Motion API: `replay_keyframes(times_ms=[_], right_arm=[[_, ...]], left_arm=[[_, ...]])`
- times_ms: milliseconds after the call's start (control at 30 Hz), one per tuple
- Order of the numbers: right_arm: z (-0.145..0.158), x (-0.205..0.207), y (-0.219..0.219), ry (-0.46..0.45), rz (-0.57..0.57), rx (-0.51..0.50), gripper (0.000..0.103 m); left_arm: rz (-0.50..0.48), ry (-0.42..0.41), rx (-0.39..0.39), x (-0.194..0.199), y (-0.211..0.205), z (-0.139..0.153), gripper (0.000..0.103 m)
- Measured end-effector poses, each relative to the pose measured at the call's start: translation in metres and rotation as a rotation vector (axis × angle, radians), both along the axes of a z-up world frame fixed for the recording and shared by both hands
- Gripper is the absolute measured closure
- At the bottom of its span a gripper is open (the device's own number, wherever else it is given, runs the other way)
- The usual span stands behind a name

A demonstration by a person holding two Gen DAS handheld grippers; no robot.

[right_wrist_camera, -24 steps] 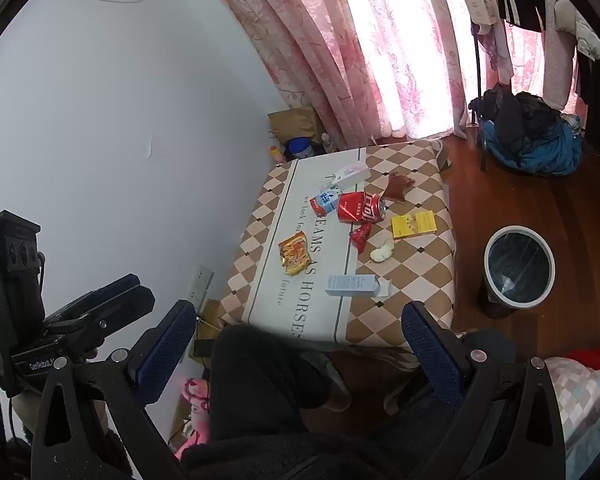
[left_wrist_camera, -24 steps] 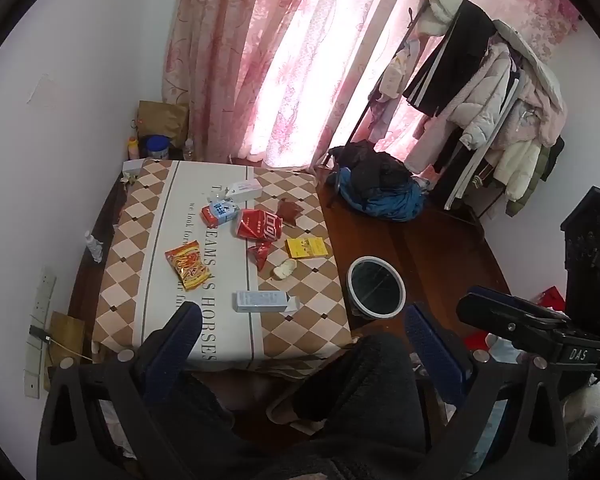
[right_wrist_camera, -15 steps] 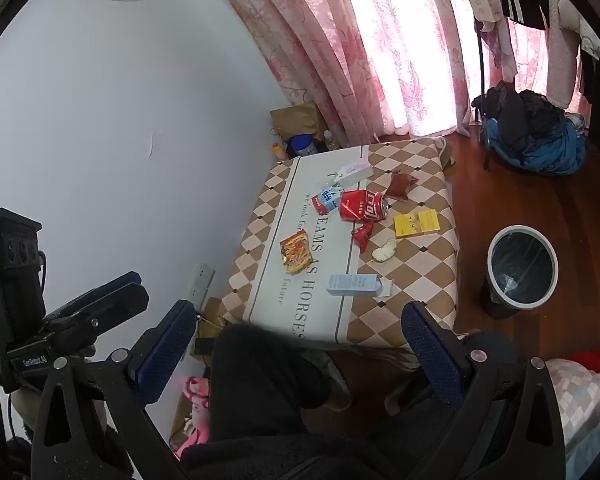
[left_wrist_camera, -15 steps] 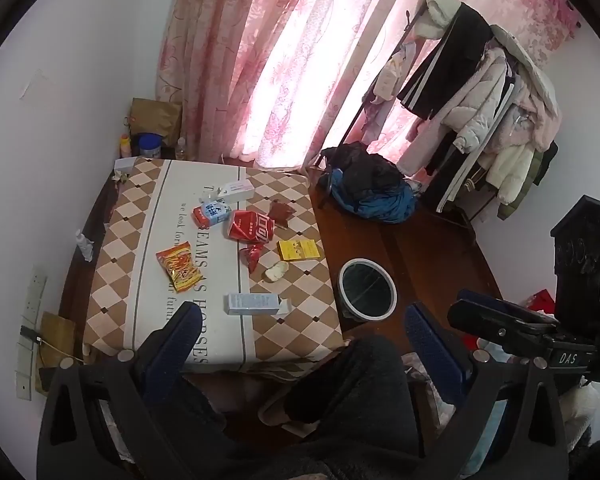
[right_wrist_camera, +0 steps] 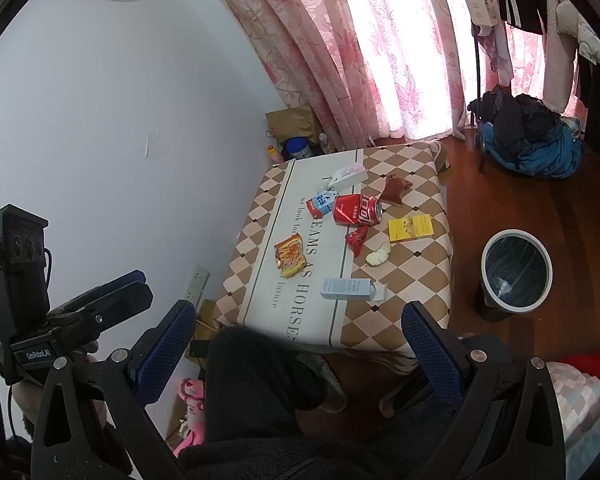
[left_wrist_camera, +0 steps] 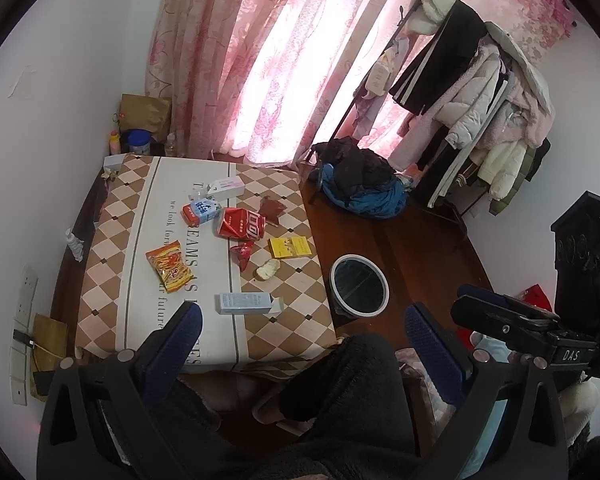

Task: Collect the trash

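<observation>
Trash lies on a low table with a checkered cloth [left_wrist_camera: 112,264]: a red can [left_wrist_camera: 241,223] on its side, an orange snack bag [left_wrist_camera: 170,266], a yellow box [left_wrist_camera: 289,248], a pale blue box [left_wrist_camera: 245,303], a blue-red carton [left_wrist_camera: 201,211], a red wrapper [left_wrist_camera: 243,252] and a peel [left_wrist_camera: 267,269]. A round bin [left_wrist_camera: 358,289] stands on the floor right of the table. My left gripper [left_wrist_camera: 303,339] and right gripper [right_wrist_camera: 300,334] are both open and empty, held high above the near table edge. The same can [right_wrist_camera: 356,210] and bin [right_wrist_camera: 516,272] show in the right wrist view.
Pink curtains hang behind the table. A clothes rack [left_wrist_camera: 472,80] and a pile of blue and black clothes [left_wrist_camera: 360,192] stand at the right. A brown bag and bottles [left_wrist_camera: 140,128] sit in the corner. The person's dark-clad legs [left_wrist_camera: 340,400] fill the foreground.
Both grippers have risen and drawn back a little, so the table and bin look smaller. Nothing on the table has moved.
</observation>
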State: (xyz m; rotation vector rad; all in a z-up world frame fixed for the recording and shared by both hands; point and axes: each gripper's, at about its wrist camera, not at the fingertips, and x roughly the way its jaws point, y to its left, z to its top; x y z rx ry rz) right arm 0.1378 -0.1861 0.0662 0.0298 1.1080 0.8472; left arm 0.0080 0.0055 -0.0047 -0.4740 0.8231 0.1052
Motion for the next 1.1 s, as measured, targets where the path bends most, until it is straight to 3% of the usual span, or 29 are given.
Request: replay_keyframes(times_ms=[1100], right_arm=[[0.0045,-0.003,0.0098,-0.025,0.024,-0.002,0.0]], left_arm=[[-0.01,-0.005,-0.003,-0.0003,-0.0001,0.0053,0.0]])
